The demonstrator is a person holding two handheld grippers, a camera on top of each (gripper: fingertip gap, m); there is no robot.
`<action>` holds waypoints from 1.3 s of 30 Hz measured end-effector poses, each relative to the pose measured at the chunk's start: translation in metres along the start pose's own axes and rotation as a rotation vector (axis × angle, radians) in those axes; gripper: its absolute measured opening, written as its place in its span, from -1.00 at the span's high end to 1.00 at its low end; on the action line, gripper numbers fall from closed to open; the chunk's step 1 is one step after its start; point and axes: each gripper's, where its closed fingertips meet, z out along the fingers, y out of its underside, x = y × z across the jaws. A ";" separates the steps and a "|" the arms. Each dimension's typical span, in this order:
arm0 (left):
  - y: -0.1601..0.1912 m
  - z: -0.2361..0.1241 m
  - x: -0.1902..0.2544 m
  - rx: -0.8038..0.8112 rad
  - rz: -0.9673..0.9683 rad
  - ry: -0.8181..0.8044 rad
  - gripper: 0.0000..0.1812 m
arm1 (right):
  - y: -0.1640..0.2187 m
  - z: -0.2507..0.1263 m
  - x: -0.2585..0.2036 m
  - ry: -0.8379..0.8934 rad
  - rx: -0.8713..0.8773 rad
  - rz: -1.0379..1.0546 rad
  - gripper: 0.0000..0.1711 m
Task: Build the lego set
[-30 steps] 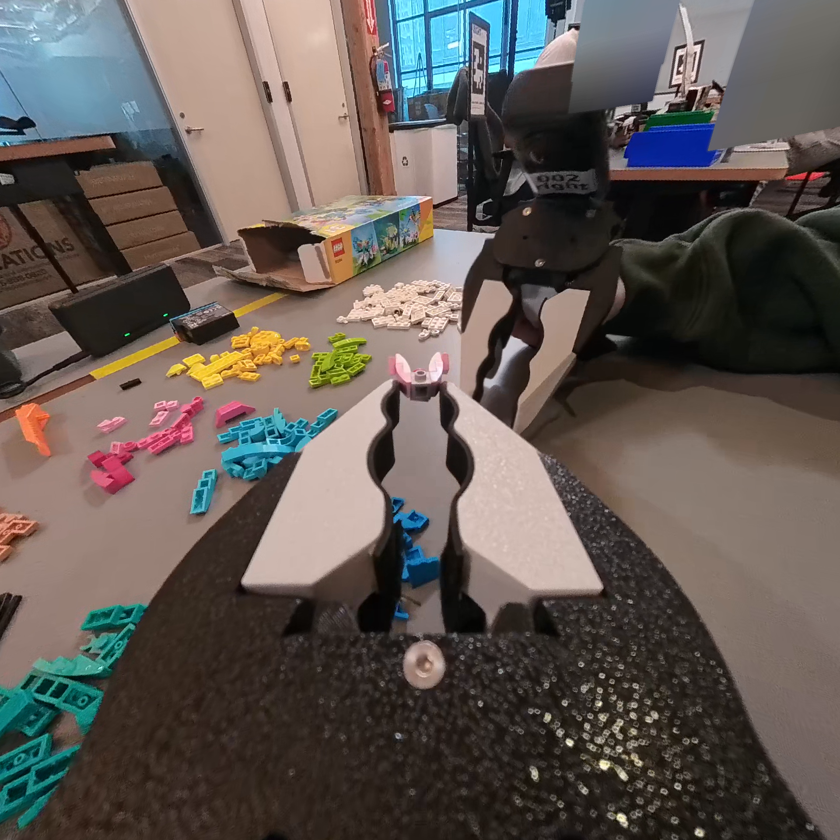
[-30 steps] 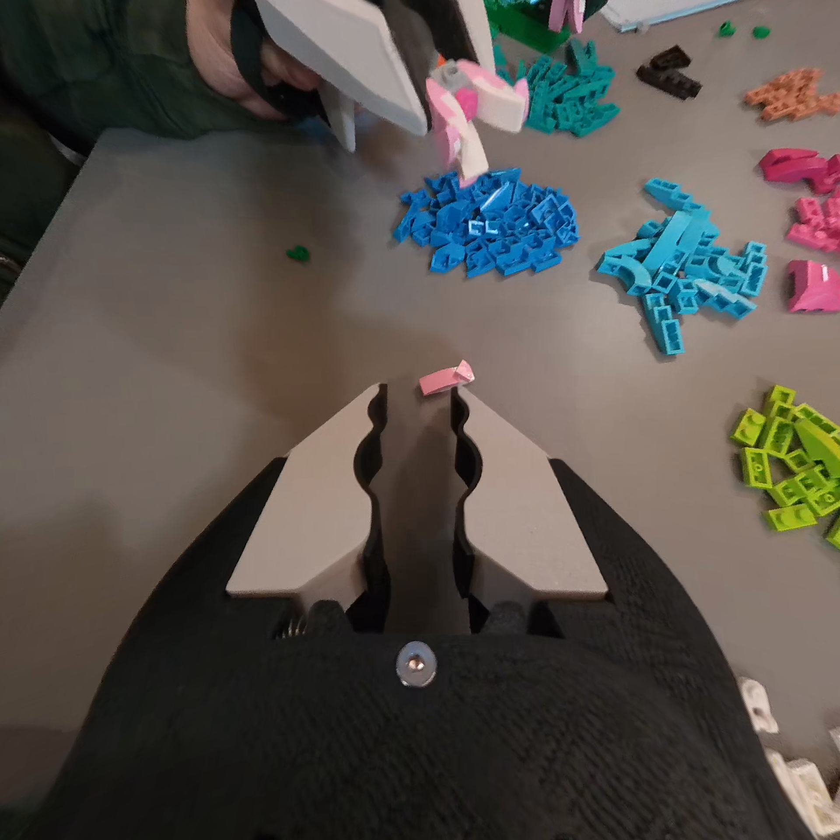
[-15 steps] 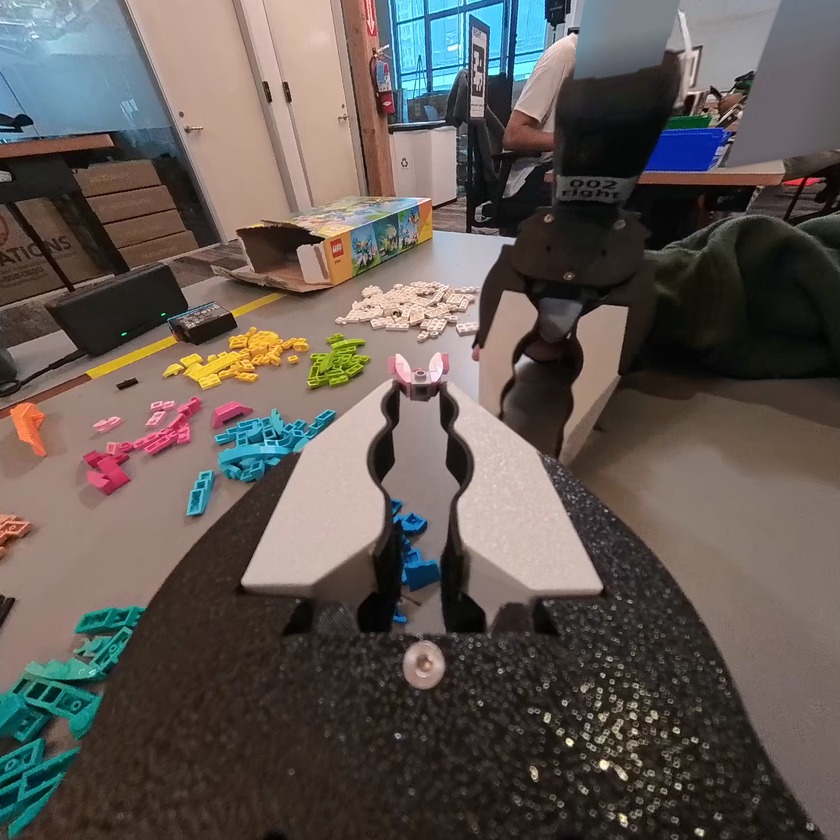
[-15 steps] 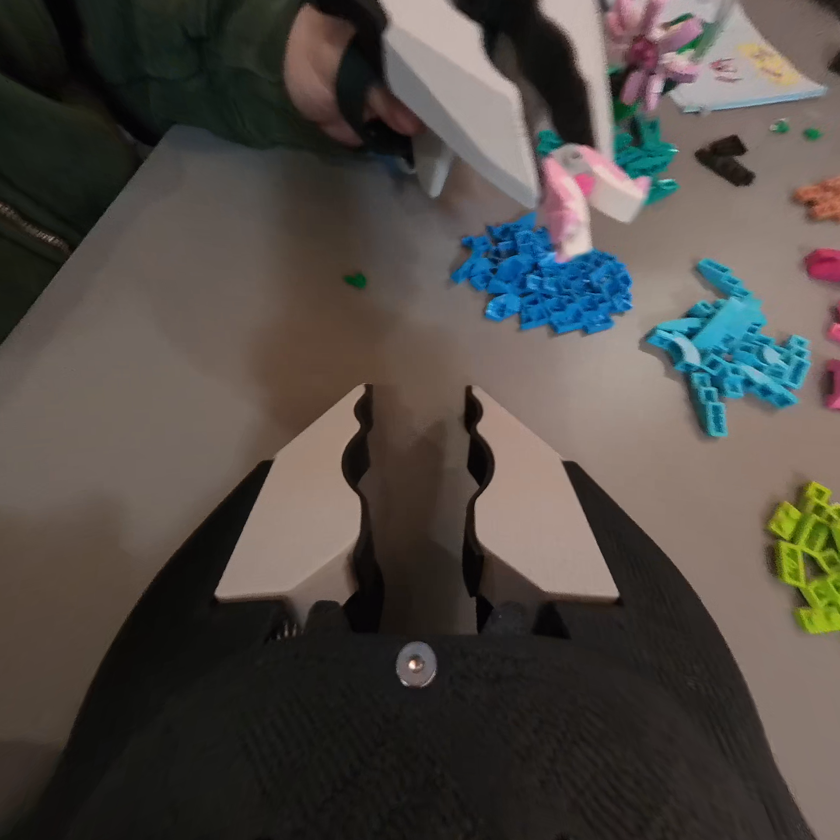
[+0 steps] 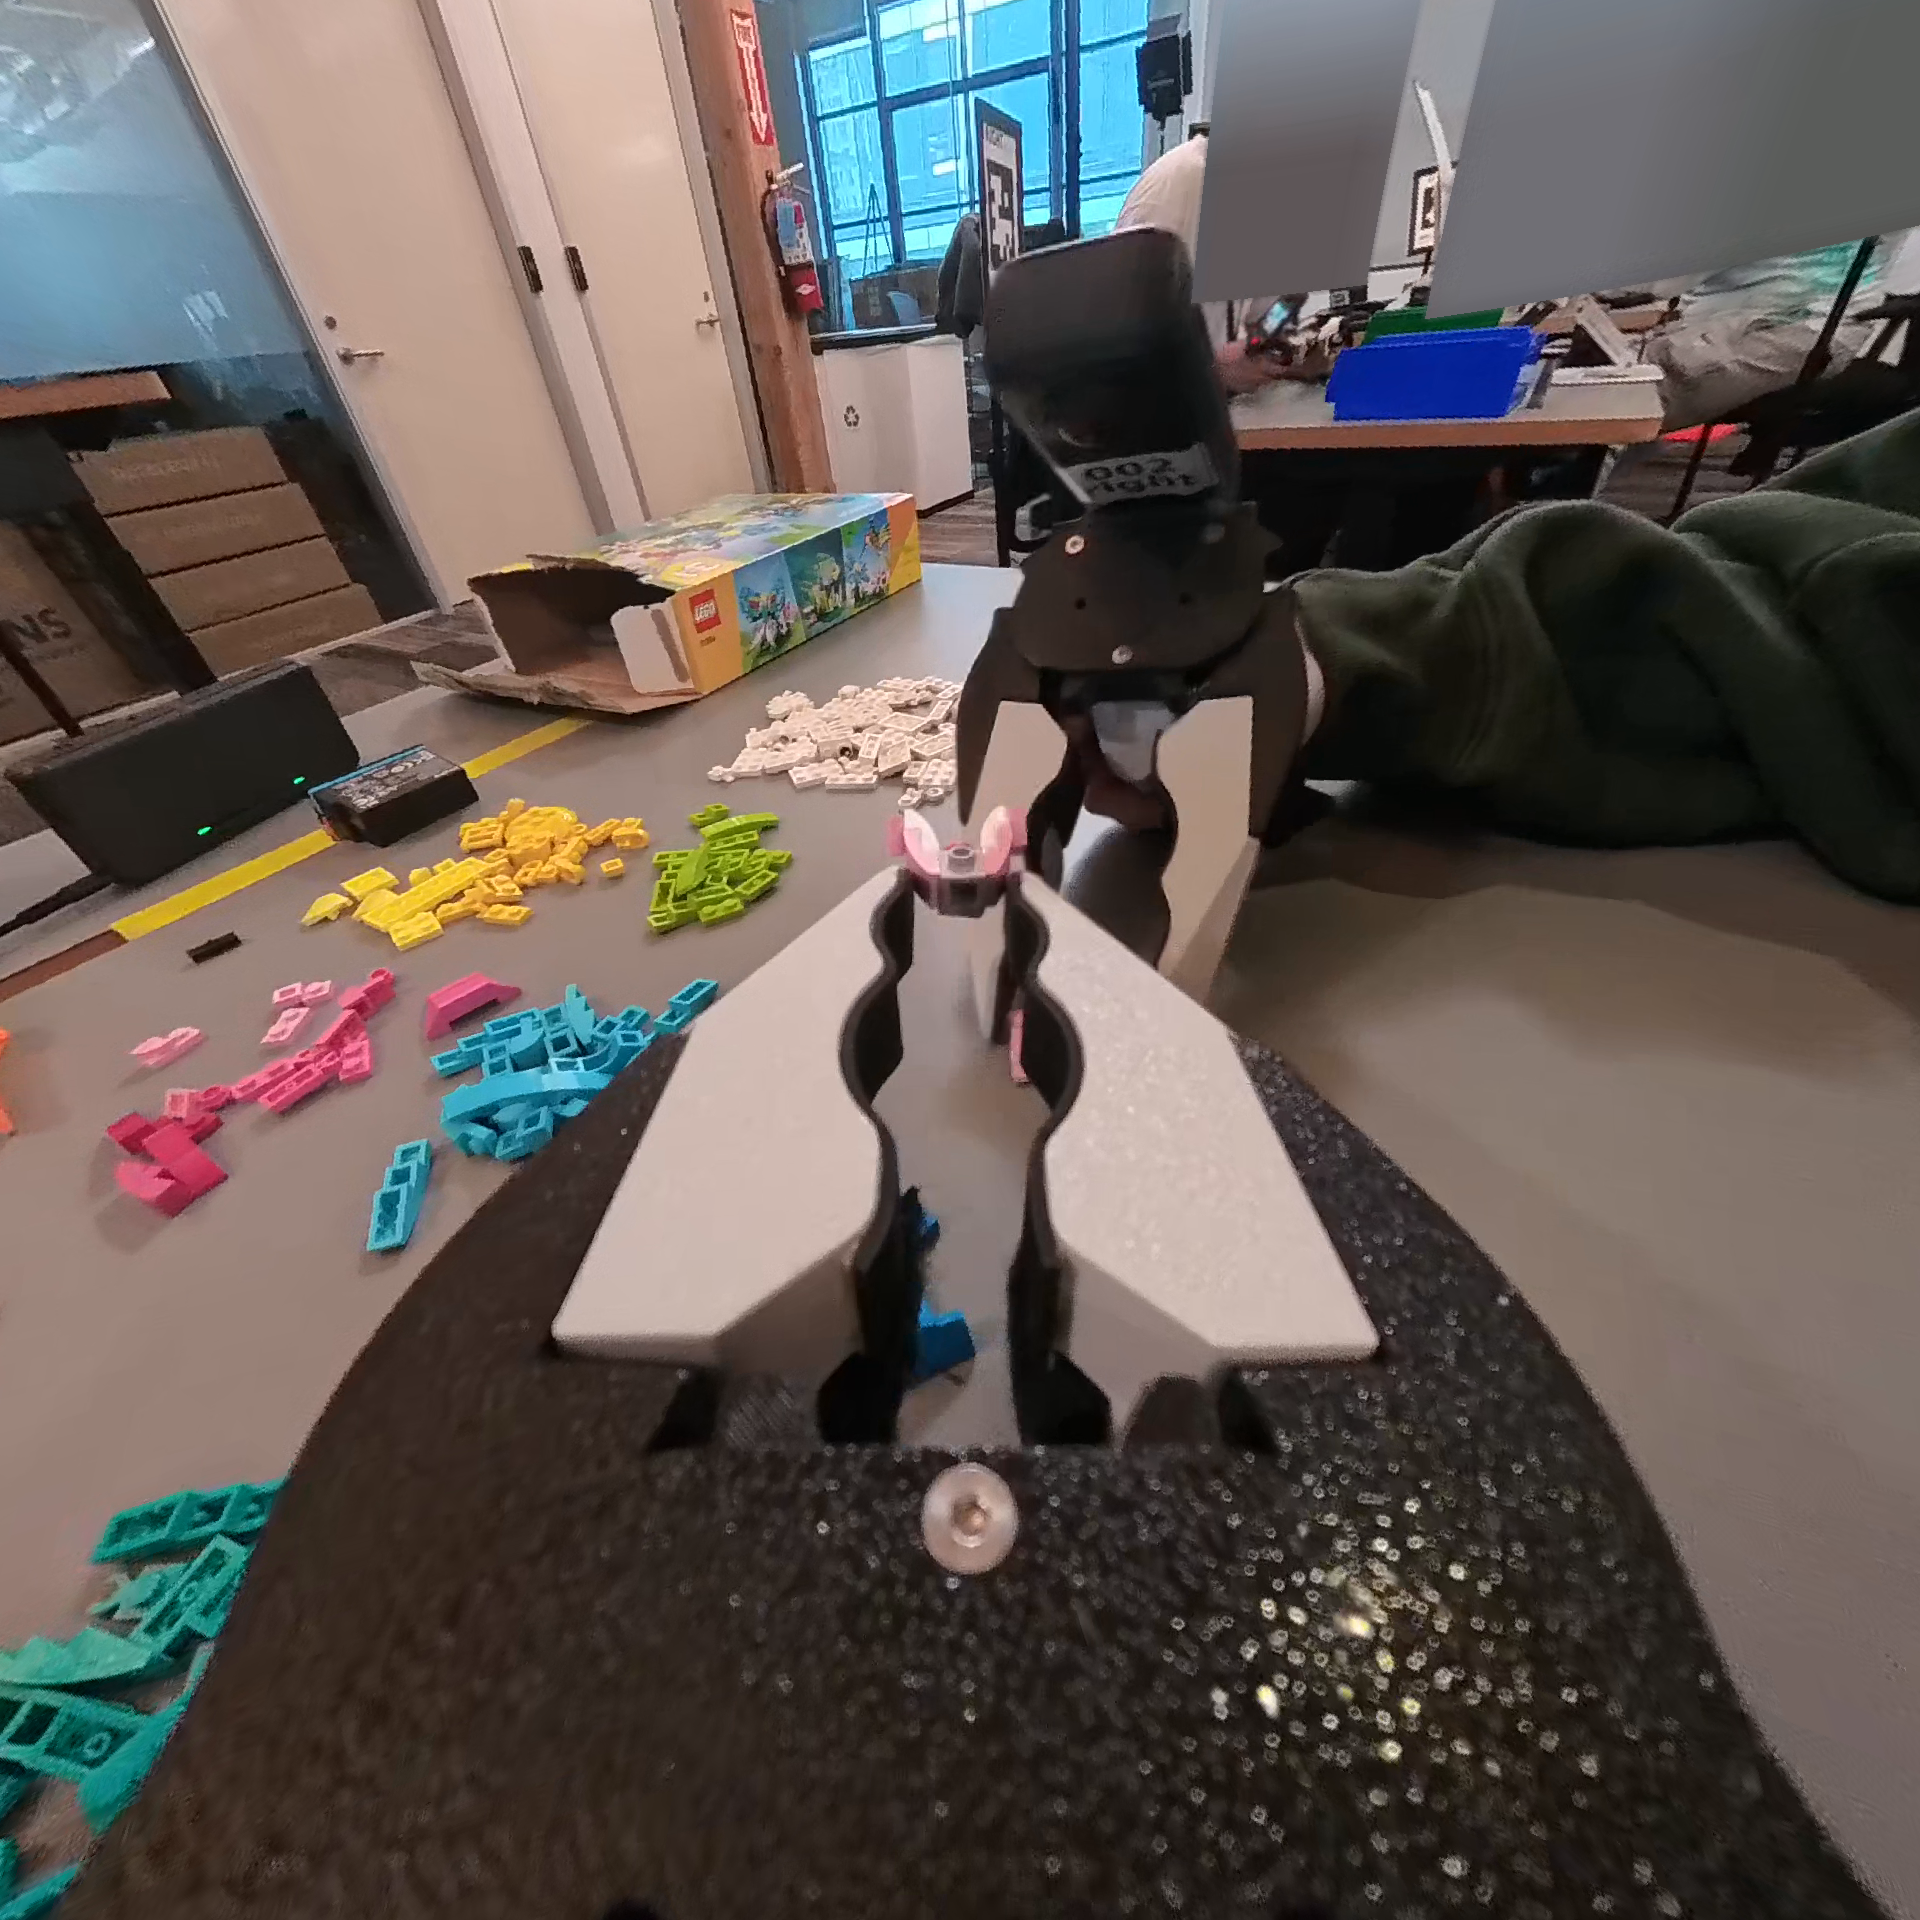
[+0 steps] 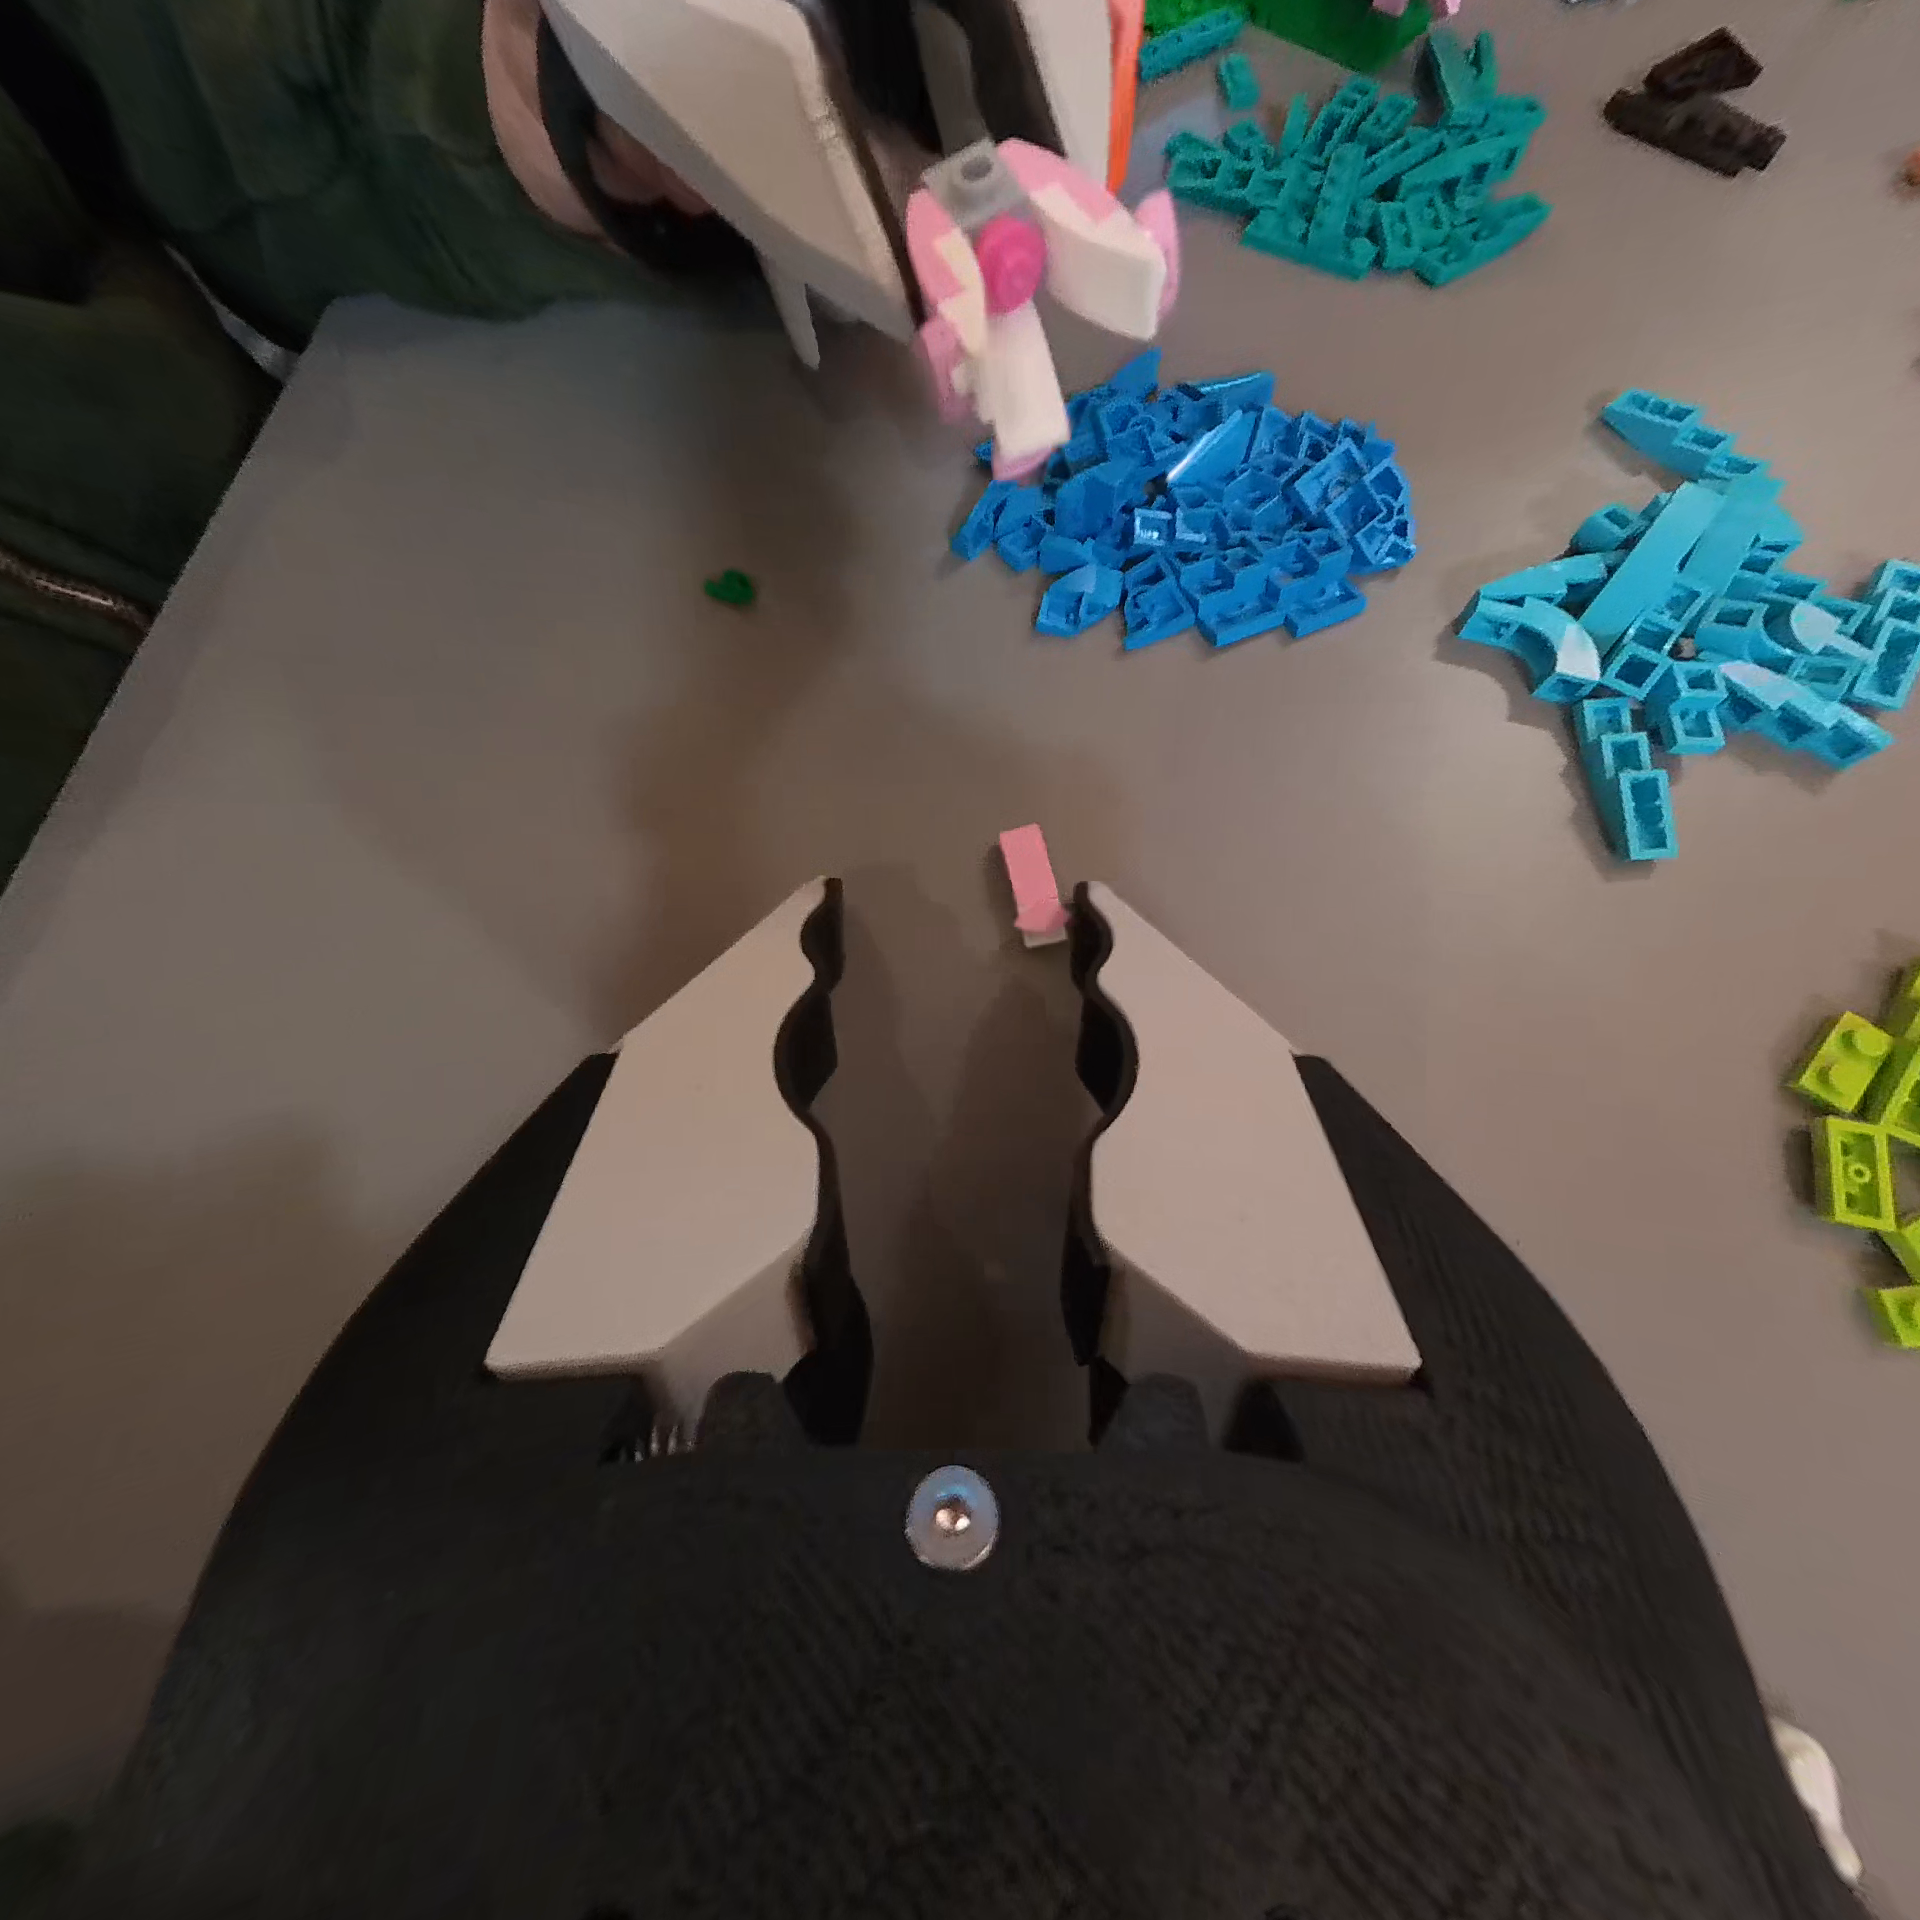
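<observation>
My left gripper (image 5: 958, 883) is shut on a small pink and white flower assembly (image 5: 958, 868) with a grey stud on top, and holds it above the table. It also shows at the top of the right wrist view (image 6: 1023, 260). My right gripper (image 6: 956, 899) is open and empty, with its tips low over the grey table. A small loose pink piece (image 6: 1029, 883) lies on the table between those tips, against the right finger. In the left wrist view the right gripper (image 5: 1096, 997) points down just behind the flower.
Sorted brick piles lie around: blue (image 6: 1195, 520), light blue (image 6: 1714, 644), teal (image 6: 1371, 177), lime (image 6: 1870, 1143), yellow (image 5: 488, 873), white (image 5: 862, 727), pink (image 5: 260, 1070). A torn set box (image 5: 727, 603) lies at the back. A green sleeve (image 5: 1610, 665) rests on the right. Some 9 cm of space lies between my two pairs of fingers.
My right gripper rose off the table, opened wider and came back down. The loose pink piece now lies turned, beside its right finger. My left gripper kept its hold on the flower.
</observation>
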 end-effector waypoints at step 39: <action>-0.009 -0.001 0.017 0.076 -0.066 0.148 0.84 | -0.094 -0.042 -0.026 -0.133 -0.059 -0.202 0.90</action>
